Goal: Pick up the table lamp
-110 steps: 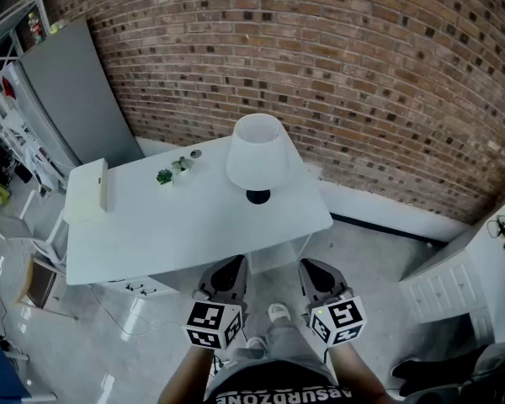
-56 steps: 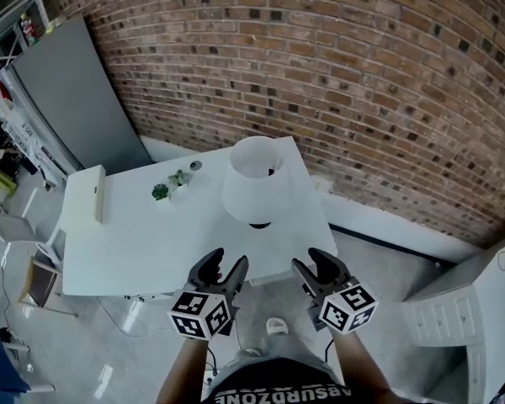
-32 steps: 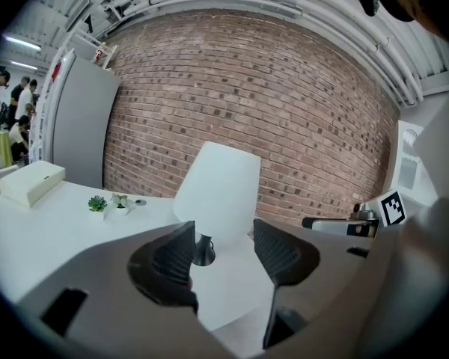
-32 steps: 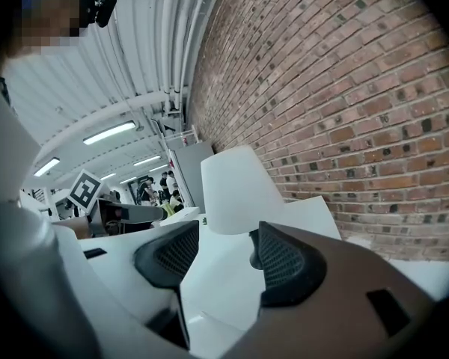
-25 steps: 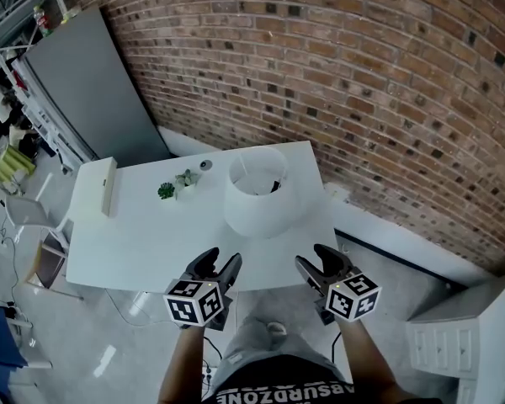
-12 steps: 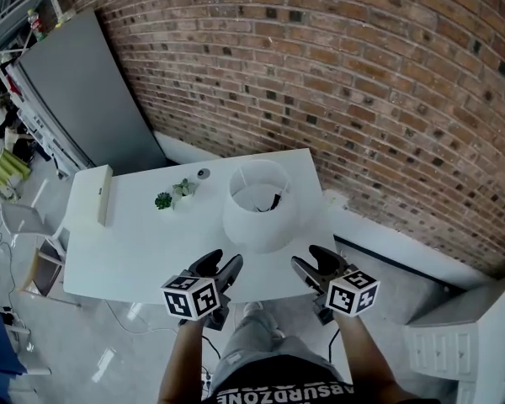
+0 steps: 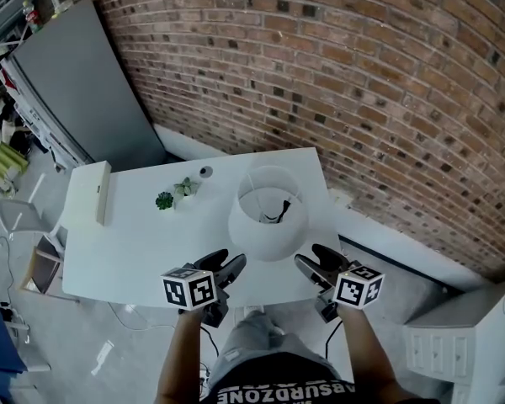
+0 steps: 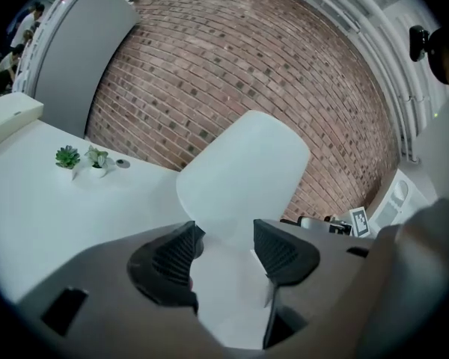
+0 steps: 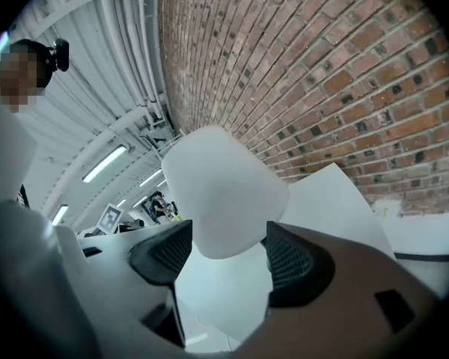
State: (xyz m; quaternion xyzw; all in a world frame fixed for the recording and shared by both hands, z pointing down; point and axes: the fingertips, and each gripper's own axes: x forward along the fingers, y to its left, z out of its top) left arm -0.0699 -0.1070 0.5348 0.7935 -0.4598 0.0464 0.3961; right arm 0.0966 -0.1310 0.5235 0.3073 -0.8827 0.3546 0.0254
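Observation:
The table lamp [image 7: 268,213] stands on the right half of the white table [image 7: 135,242]; from the head view I look down into its white shade, with a dark cable inside. My left gripper [image 7: 229,266] is open at the table's near edge, just left of the shade and short of it. My right gripper [image 7: 310,260] is open just right of the shade; its jaws have just been opening, with nothing gripped. In the left gripper view the shade [image 8: 243,170] rises ahead of the open left gripper [image 8: 224,239]. In the right gripper view the shade [image 9: 224,200] fills the gap ahead of the right gripper [image 9: 226,251].
Two small potted plants [image 7: 175,194] and a small round object [image 7: 205,172] sit at the table's far side. A white box [image 7: 88,194] lies at its left end. A brick wall [image 7: 362,82] stands behind, a grey panel [image 7: 76,82] far left, a white cabinet [image 7: 480,343] lower right.
Both grippers have come forward over the table's near edge, towards the lamp's two sides. The right gripper's jaws stand wider. The lamp has not moved on the table.

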